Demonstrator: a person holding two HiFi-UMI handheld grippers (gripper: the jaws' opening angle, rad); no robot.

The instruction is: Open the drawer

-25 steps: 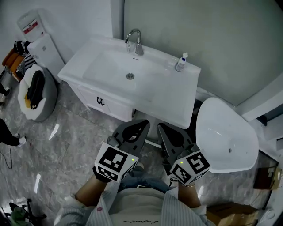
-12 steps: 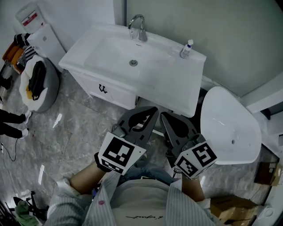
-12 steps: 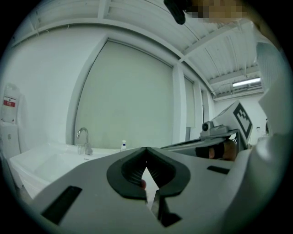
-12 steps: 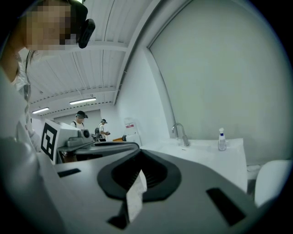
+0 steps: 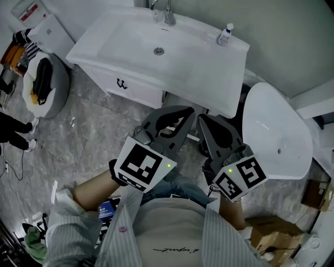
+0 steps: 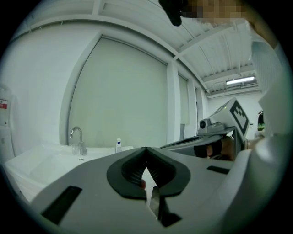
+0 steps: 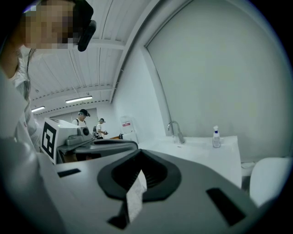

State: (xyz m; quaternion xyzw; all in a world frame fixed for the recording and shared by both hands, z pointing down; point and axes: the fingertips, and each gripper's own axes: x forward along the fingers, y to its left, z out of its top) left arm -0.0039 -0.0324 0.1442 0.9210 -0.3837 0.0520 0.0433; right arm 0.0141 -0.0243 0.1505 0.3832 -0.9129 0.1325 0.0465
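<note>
The white vanity has a drawer front (image 5: 133,89) with a small black handle (image 5: 121,83), and it looks closed. My left gripper (image 5: 189,111) hovers in front of and below the vanity, jaws shut and empty. Right beside it, my right gripper (image 5: 203,120) is shut too, with nothing held. Neither touches the vanity. In the left gripper view the left gripper's (image 6: 146,150) jaw tips meet, with the sink top behind them. In the right gripper view the right gripper's (image 7: 139,153) jaws also meet at the tip.
A sink basin (image 5: 130,36) with a faucet (image 5: 168,13) and a small bottle (image 5: 224,34) tops the vanity. A loose white oval basin (image 5: 276,135) stands at the right, a grey bag (image 5: 49,91) at the left, a cardboard box (image 5: 271,234) at lower right. Two people (image 7: 82,118) stand far behind.
The vanity has slid toward the top of the head view and looks nearer. Both grippers have come up and forward together, still shut.
</note>
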